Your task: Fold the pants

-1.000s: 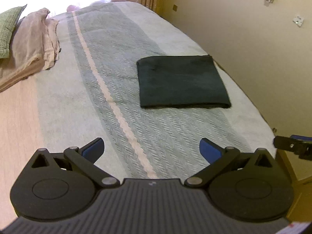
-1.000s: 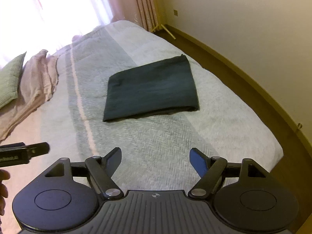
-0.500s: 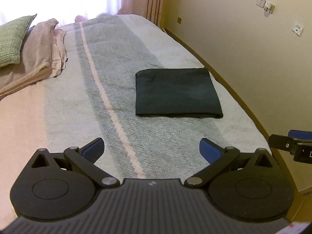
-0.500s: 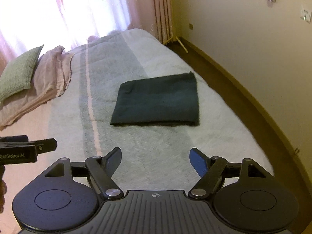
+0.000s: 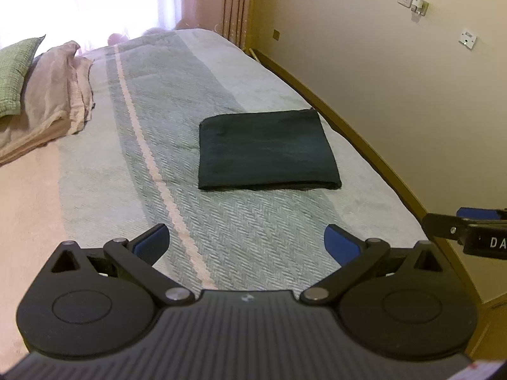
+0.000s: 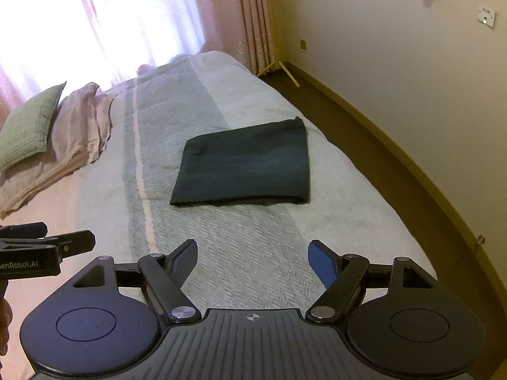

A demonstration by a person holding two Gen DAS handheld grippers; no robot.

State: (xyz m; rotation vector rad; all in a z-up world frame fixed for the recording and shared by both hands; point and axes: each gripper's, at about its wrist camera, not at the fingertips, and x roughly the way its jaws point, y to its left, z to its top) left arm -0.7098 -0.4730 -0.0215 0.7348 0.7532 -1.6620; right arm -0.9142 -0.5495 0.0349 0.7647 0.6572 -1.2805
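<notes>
Dark green pants (image 5: 266,150) (image 6: 245,166) lie folded into a flat rectangle on the right half of the bed, near its right edge. My left gripper (image 5: 245,242) hangs above the bed's near end, well back from the pants, open with nothing between its blue pads. My right gripper (image 6: 253,258) is likewise open and empty, short of the pants. Each gripper's tip shows at the edge of the other's view: the right one (image 5: 469,226) and the left one (image 6: 47,247).
The bed wears a grey-green woven cover (image 5: 221,237) with a pale stripe (image 5: 149,161). A green cushion (image 6: 28,126) and pinkish bedding (image 5: 54,95) lie at the far left. A wall (image 6: 396,79) and dark floor (image 6: 364,145) run along the bed's right side; curtains (image 6: 253,15) hang behind.
Both grippers have drawn back and risen away from the pants, which look smaller and farther off. More of the curtain and wall now shows. The pants have not moved.
</notes>
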